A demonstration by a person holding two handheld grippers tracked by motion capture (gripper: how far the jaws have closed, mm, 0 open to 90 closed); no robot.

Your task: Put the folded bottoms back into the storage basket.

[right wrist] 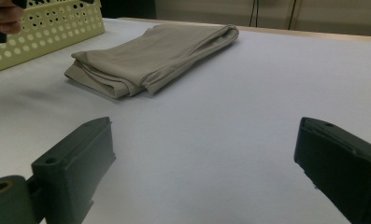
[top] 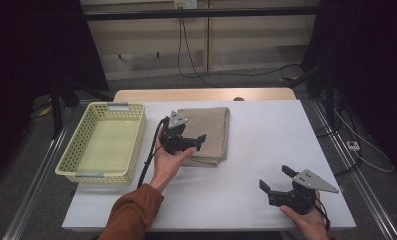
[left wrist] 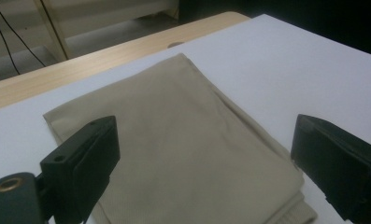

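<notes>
The right tool [top: 276, 179] sits lowest in the high view, at the near right corner of the bench [top: 266, 130], held in the person's right hand [top: 306, 220]; its jaws are spread wide with nothing between them. The folded beige cloth [top: 206, 134] is the landmark here: it lies on the white bench top toward the far side, its long axis running from the near edge to the far edge. The right tool is well apart from the cloth, to its near right, and in the right gripper view the cloth [right wrist: 150, 58] shows far off beyond bare bench.

The left tool [top: 195, 142] hovers at the cloth's near left corner, jaws also wide apart and empty (in the left gripper view they frame the cloth [left wrist: 183, 149], which stretches away straight ahead between them). So the cloth lies directly in front of the left tool, close under it, and the left hand [top: 167, 162] is much the nearer. A pale yellow perforated basket [top: 68, 160] stands just to the cloth's left, empty. I judge a grip on the cloth's near edge by the left tool to be the move in hand.
</notes>
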